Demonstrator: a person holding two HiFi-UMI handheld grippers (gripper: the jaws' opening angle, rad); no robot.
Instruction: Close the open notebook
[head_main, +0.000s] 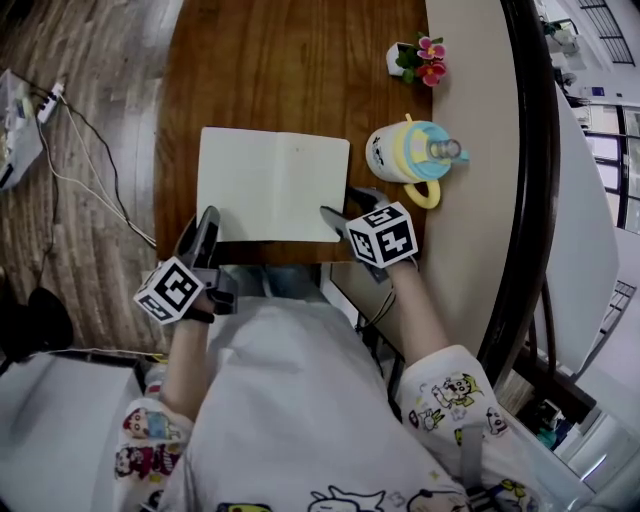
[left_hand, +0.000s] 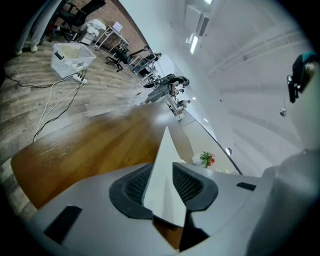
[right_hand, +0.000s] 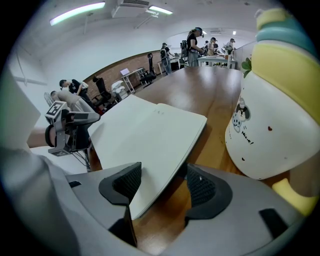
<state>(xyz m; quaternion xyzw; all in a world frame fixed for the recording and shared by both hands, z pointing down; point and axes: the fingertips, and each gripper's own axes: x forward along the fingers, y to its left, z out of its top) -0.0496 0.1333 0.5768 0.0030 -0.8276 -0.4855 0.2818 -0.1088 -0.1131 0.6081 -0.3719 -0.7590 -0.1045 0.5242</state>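
on the wooden counter (head_main: 280, 70) the notebook (head_main: 272, 185) lies open and flat. your left gripper (head_main: 205, 228) jaws pinch its near left edge; your right gripper (head_main: 340, 222) jaws straddle the near right corner, not pressing. next, likely: fold the left leaf over.

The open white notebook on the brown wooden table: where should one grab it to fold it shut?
Probably the thin outer edge of the left half, at its near corner, approached from the near side. The open white notebook lies flat on the brown wooden table, so only edges give jaws a pinch; the left gripper clamps there.
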